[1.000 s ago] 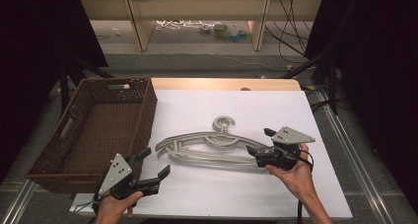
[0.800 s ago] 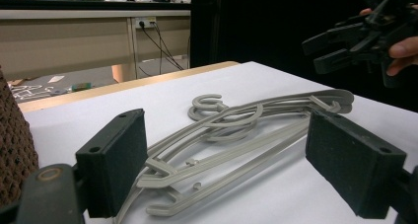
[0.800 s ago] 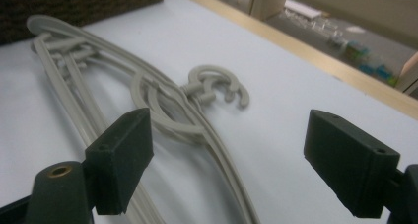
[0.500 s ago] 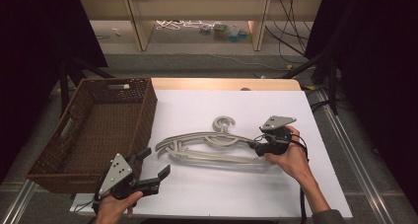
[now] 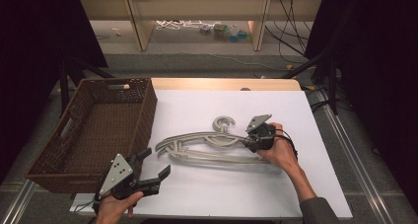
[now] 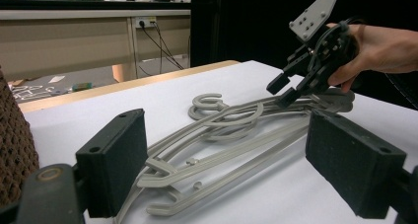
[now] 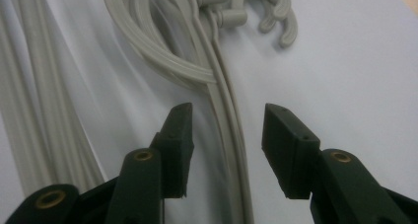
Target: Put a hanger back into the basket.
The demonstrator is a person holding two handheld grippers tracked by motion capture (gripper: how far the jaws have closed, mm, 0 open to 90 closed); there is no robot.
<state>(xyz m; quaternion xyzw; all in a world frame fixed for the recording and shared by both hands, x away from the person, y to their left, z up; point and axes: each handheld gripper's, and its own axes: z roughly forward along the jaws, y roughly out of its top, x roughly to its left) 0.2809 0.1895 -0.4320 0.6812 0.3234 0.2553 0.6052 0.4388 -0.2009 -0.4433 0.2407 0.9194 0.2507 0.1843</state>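
On the white surface (image 5: 305,194), a small pile of grey hangers (image 5: 207,145) lies with its long axis running left to right across the person's front, hooks curling up toward the far edge near the middle. A brown basket (image 5: 106,123) sits at the left, just beside the left tips of the hangers.

At the pile's right end, the right tongs (image 5: 246,141) are down among the hangers, pointing leftward along them. Their own camera shows them released, jaws spread, with one hanger's arm (image 7: 231,130) running straight up between them and away toward the hooks (image 7: 276,17). So the bar lies along the line of the tongs rather than across it, and the jaws sit either side of it; I would judge that a plain squeeze is all that is wanted to take hold. Whether the pads already brush the bar I cannot tell.

Near the front edge, the left tongs (image 5: 156,170) hang released and wide, holding nothing, aimed rightward and away from the person toward the hangers' left ends. From their camera the pile (image 6: 222,150) stretches off lengthwise, with the right tongs (image 6: 286,88) at its far end.

The right hand (image 5: 281,152) is clearly the nearer one. Since the hangers overlap and look partly nested, lifting one by its end could drag its neighbours along; the left tongs seem well placed to steady the other end.
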